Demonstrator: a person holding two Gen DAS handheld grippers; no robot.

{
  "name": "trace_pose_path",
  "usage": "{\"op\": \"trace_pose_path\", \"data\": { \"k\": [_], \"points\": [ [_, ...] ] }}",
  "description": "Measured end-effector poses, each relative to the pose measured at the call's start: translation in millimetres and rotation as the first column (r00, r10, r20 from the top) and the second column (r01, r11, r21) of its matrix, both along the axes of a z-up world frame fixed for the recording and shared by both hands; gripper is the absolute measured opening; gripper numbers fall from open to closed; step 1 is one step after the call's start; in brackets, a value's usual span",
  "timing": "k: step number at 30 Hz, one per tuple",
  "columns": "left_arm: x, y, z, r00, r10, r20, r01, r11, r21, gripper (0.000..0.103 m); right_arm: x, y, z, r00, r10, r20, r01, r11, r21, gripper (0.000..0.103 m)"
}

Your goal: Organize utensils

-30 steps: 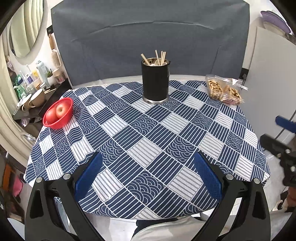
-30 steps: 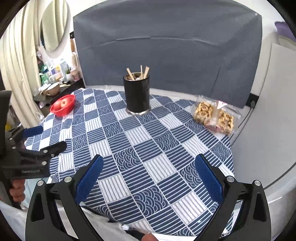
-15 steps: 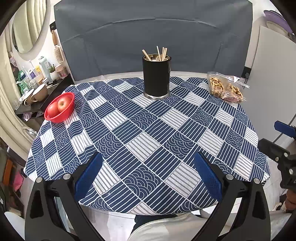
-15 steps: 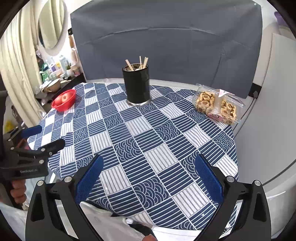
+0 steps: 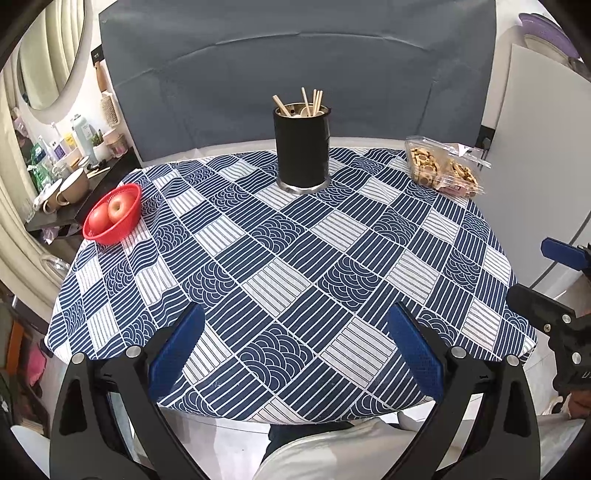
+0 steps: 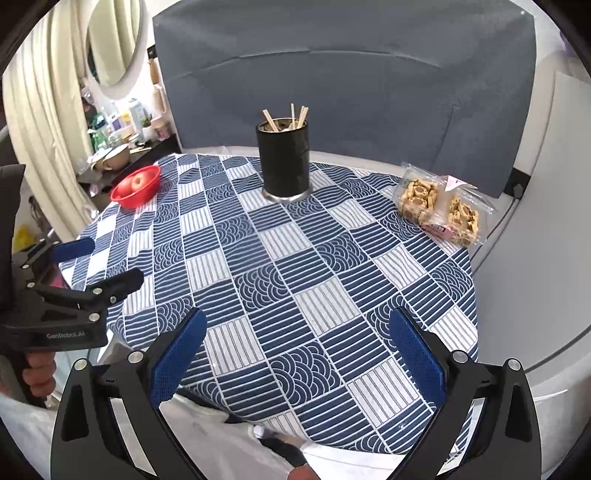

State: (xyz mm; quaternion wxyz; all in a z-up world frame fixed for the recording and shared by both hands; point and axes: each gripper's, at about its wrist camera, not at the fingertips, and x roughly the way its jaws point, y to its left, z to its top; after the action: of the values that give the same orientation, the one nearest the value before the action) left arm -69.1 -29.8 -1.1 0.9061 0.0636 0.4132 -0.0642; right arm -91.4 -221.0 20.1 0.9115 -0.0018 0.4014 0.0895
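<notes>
Both tools are gaping empty; the left tool (image 5: 295,339) is seeing the right tool (image 5: 554,280) beside it, while the right view is showing a hand (image 6: 37,373) gripping the left.

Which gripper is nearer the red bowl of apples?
Left. The left gripper is on the red bowl's side; the right gripper is across, near the snack pack.

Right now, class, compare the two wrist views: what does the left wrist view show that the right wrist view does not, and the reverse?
Only the left wrist view shows the right tool at its right edge, plus a purple object at top right. Only the right wrist view shows the left tool and the hand gripping it. Both show the black utensil holder with chopsticks, the red bowl of apples, the snack pack and the checked tablecloth.
</notes>
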Motion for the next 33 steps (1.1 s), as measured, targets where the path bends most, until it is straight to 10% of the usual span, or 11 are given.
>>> {"op": "trace_pose_path", "data": {
  "k": [33],
  "points": [
    [10.0,-1.8,-3.0,1.000,-0.007,-0.011,0.007,1.000,-0.007,0.097,5.8,0.1,-1.3,1.000,-0.010,-0.005,0.010,1.000,-0.026,0.095]
  ]
}}
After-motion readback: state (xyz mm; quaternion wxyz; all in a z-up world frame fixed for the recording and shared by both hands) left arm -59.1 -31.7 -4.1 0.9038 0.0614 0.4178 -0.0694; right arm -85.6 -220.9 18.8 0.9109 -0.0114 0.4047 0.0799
